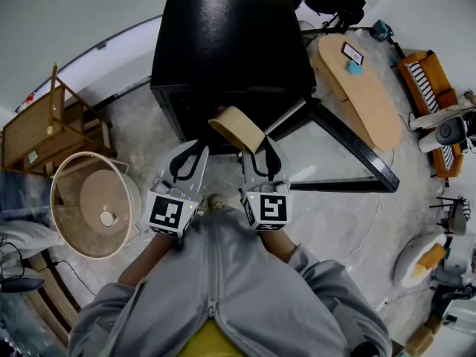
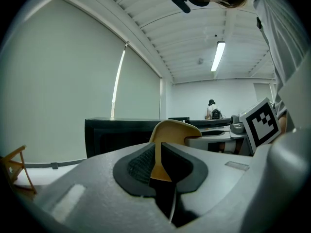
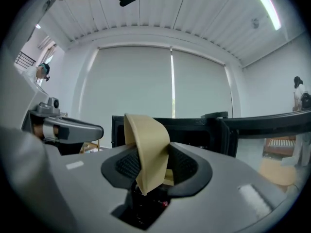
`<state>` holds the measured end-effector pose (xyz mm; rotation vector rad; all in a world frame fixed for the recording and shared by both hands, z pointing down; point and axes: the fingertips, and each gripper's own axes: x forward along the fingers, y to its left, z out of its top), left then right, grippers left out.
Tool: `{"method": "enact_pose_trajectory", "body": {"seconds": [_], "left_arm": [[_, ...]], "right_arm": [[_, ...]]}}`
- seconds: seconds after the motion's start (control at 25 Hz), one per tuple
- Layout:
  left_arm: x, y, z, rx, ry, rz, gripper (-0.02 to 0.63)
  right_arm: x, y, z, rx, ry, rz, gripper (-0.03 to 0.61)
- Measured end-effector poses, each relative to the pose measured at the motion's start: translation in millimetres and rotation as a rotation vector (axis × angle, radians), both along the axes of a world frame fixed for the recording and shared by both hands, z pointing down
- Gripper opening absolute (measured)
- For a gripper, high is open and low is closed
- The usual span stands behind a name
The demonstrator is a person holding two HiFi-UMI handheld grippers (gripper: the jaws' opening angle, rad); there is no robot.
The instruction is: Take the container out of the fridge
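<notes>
The beige curved container (image 1: 236, 127) hangs in front of the black fridge (image 1: 223, 50), just outside its opening. The fridge door (image 1: 349, 155) stands swung out to the right. My right gripper (image 1: 256, 151) is shut on the container's right side, and in the right gripper view the container wall (image 3: 146, 140) sits pinched between the pads. My left gripper (image 1: 202, 146) meets the container's left edge. In the left gripper view a thin beige rim runs down between the nearly closed pads, and the container (image 2: 176, 130) rises just above them. The fridge's inside is dark and hidden.
A round beige basket (image 1: 93, 203) stands on the floor at the left, with a wooden rack (image 1: 52, 125) behind it. An oval wooden table (image 1: 357, 88) is at the back right. The open door bars the right side. A cable (image 1: 372, 222) lies on the floor.
</notes>
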<state>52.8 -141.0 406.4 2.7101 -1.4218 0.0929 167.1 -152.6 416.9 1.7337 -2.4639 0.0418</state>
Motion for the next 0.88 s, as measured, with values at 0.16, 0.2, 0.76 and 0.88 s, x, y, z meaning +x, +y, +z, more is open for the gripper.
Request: {"method": "enact_pose_trajectory", "body": {"seconds": [0.16,0.2,0.76,0.88], "left_arm": [[3.7,1.2,4.0,-0.006,0.001,0.008,0.041],[4.7,1.3,3.7,-0.005,0.001,0.009,0.041],[3.4,-0.3,2.0,-0.003,-0.002,-0.006,0.041],[2.8,-0.6,1.6,-0.003,-0.003,-0.010,0.041]], "right_arm": [[5.1,0.2,4.7,-0.019,-0.012,0.010,0.073],[5.9,0.5,5.9,-0.023,-0.012,0.010,0.072],[3.1,-0.9,9.6,-0.033,0.008,-0.004,0.071],[4.1,-1.5,8.4,-0.033,0.009,-0.003,0.071]]}}
